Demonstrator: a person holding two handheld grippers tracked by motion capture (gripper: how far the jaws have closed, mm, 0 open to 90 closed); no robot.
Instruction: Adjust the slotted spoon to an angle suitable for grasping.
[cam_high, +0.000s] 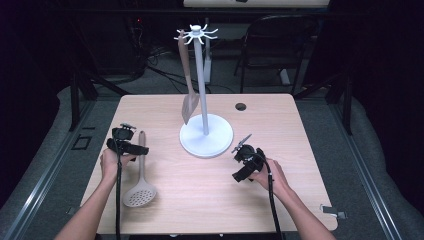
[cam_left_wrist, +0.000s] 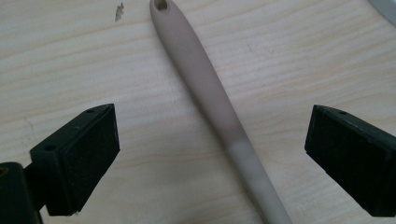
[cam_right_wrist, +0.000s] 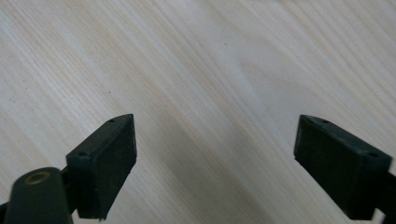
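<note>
Beige silicone skimmer (cam_high: 139, 186) lies flat on the desk (cam_high: 210, 200), its handle (cam_left_wrist: 205, 88) between the wide-apart jaws of the left gripper (cam_left_wrist: 210, 154), untouched. Step in hand, as judged: approach for the pick. The next move calls for lowering and clamping on the handle, then hooking its end hole on the white utensil stand (cam_high: 205, 135). Right gripper (cam_right_wrist: 215, 158): jaws apart, nothing between them, over bare wood. Count: one skimmer, one hung spatula (cam_high: 188, 85), one stand, two grippers.

Light wooden table (cam_high: 210, 190) evenly lit from above; surroundings nearly black. Soft shadows beside the white round-based utensil stand (cam_high: 205, 135). High view slightly soft; gripper views sharper on wood grain, black jaw pads edge-blurred.
</note>
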